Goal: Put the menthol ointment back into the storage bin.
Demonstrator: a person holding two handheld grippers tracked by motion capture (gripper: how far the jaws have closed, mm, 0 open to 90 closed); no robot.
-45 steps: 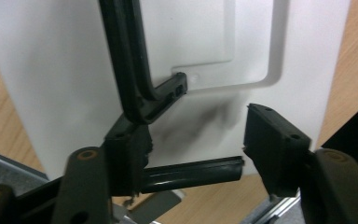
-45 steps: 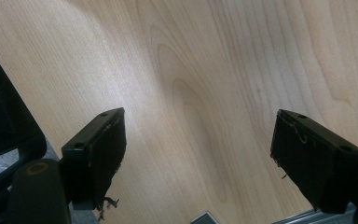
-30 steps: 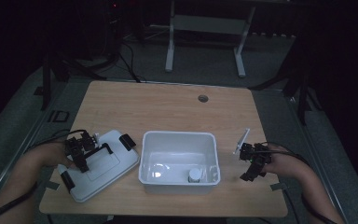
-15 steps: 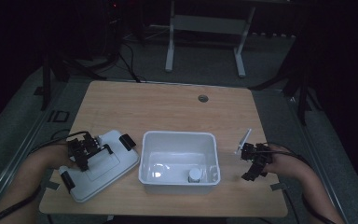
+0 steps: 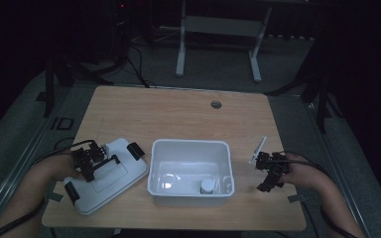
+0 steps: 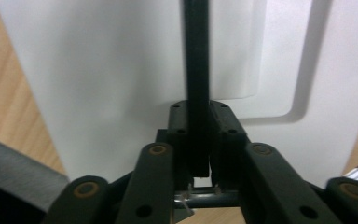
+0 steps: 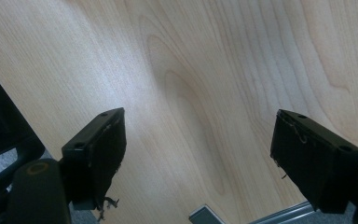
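Nothing shifting noticeably since before, left gripper (image 5: 98,159) clamping the lid's (image 5: 110,176) black handle (image 6: 196,70) near the table's (image 5: 188,114) front-left corner, right gripper (image 7: 198,158) hanging open beside the tub (image 5: 191,171).

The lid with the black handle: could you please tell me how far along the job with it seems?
Done: the lid lies on the table beside the open bin. In hand: the left gripper is shut on the lid's handle. Left: the right gripper waits open, empty.

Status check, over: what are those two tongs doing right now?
Left tongs shut on lid handle. Right tongs open over bare table. White tub between them, nothing in the way.
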